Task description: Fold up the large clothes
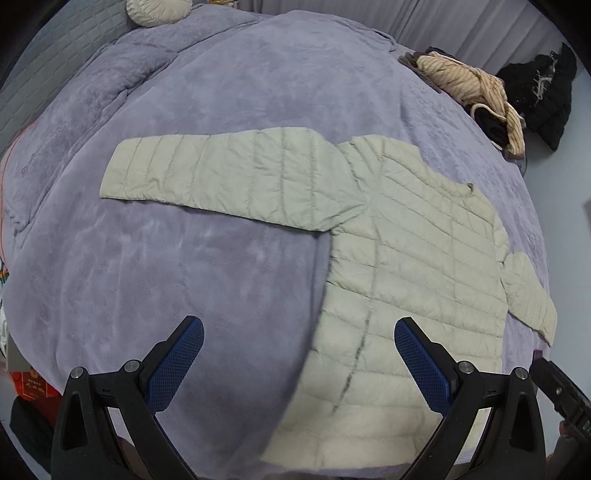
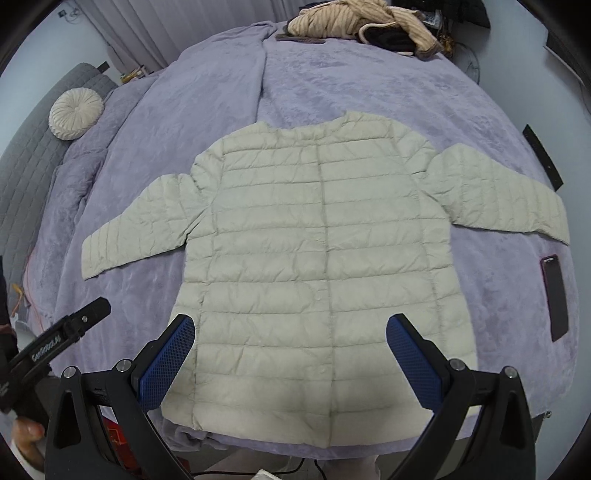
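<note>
A pale beige quilted puffer jacket lies flat and face up on a lilac plush bedspread, both sleeves spread out to the sides. In the left wrist view the jacket fills the right half, with its left sleeve stretched out to the left. My left gripper is open and empty, held above the jacket's lower left hem. My right gripper is open and empty, held above the jacket's bottom hem at its middle.
A heap of beige and dark clothes lies at the bed's far edge, also in the left wrist view. A round cream cushion sits at the far left. A dark phone lies on the bedspread right of the jacket.
</note>
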The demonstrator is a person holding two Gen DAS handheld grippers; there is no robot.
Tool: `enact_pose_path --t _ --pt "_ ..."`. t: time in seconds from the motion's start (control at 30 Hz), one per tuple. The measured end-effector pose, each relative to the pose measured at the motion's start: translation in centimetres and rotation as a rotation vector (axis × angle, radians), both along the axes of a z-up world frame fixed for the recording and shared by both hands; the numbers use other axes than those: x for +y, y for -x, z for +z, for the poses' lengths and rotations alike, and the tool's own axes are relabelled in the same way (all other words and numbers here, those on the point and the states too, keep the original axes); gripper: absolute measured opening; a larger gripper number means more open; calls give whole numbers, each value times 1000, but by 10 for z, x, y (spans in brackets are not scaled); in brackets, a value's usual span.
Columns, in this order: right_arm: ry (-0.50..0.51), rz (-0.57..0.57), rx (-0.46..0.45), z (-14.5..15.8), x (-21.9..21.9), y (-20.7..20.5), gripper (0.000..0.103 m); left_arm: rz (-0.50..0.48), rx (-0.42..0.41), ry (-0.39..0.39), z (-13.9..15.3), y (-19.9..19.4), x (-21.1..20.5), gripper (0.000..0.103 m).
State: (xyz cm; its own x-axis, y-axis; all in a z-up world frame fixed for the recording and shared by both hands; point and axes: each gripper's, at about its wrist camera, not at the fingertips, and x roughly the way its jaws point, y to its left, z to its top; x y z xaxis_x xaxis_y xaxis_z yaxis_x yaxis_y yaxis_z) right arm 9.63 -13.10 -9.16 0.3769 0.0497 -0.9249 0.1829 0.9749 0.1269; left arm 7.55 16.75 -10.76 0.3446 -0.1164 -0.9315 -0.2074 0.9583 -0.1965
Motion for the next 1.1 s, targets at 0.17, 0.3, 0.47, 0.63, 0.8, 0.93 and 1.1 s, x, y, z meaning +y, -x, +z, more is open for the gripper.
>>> enact_pose_path --t 0.17,0.3,0.47,0.63,0.8,0.93,1.1 --pt "-10 117 121 -43 52 -19 103 108 19 119 -54 -32 70 103" --pt "-6 183 162 -69 81 -26 103 232 11 294 -98 -60 121 103" --pt "18 206 176 -90 96 -33 103 328 15 381 -149 -101 155 103" --pt "21 209 176 -101 103 -40 103 349 -52 406 -168 -130 169 103" --pt "18 205 179 -113 107 -48 103 399 -132 357 -164 -147 183 101" --pt "9 209 179 -118 112 -50 103 412 -146 299 -161 -154 191 35" --pt "-2 211 163 -118 114 -44 103 312 -225 295 -144 -165 184 7"
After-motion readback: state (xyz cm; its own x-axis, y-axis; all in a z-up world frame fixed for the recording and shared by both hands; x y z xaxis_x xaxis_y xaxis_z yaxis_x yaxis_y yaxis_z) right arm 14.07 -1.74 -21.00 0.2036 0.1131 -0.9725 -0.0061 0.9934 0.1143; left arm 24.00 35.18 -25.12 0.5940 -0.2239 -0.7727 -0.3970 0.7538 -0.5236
